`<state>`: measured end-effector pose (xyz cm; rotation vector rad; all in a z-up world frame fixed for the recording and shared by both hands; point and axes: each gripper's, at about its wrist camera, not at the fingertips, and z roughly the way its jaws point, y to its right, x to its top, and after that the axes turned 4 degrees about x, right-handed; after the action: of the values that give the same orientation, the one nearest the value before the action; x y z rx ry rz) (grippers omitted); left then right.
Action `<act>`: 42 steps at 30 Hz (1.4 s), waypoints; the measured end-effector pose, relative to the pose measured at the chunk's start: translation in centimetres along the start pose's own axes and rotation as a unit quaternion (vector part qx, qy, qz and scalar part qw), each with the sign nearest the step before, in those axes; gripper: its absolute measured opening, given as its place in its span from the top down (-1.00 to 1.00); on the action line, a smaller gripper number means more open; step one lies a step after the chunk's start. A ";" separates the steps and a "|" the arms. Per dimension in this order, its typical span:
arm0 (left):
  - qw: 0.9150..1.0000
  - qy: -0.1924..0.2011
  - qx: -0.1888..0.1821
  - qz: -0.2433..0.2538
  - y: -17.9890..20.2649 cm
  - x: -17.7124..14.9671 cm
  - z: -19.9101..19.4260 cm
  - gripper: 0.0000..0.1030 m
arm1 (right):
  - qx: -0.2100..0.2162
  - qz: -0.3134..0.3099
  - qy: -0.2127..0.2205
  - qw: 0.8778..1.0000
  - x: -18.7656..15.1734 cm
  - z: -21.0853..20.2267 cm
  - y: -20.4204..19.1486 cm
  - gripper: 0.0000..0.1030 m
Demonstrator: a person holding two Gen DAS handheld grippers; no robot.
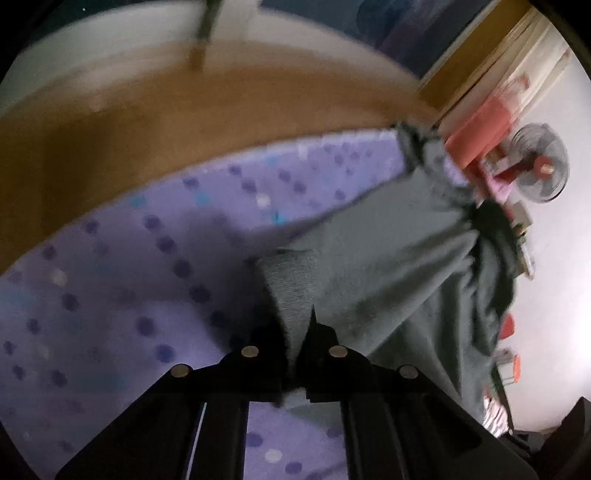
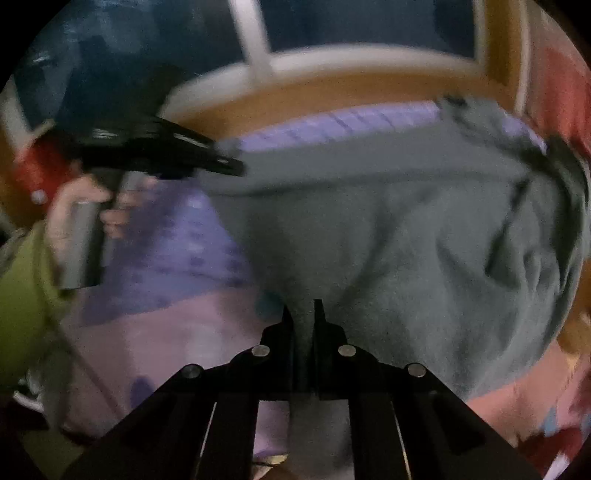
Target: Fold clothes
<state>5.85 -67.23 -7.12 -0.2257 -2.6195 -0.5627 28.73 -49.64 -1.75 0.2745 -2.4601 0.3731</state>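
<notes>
We look from each wrist forward and steeply down along its own black fingers (image 1: 275, 343), close over the bed. The left view faces the purple dotted sheet (image 1: 110, 288) and wooden bed frame (image 1: 155, 110); the right view faces toward the window (image 2: 369, 26). Both share the grey-green garment (image 2: 388, 240).

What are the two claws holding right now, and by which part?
Both hold the grey-green garment: the left claw pinches its ribbed edge; the right claw pinches a fold of cloth.
</notes>
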 end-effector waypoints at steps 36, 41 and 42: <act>0.985 0.045 0.161 -0.051 -17.5 -6.1 -7.8 0.66 | 0.055 -0.193 -0.137 0.970 -6.0 5.9 -20.6 0.47; 0.990 0.036 0.129 -0.053 -16.5 -7.4 -9.4 0.66 | 0.054 -0.154 -0.093 0.982 -4.6 3.0 -17.7 0.37; 0.990 0.036 0.125 -0.047 -15.8 -7.7 -9.7 0.65 | 0.055 -0.134 -0.083 0.986 -4.1 2.4 -16.6 0.32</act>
<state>12.54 -86.09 -8.26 -0.0037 -2.6086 -0.2630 35.31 -65.63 -2.83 0.7016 -2.5234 0.3816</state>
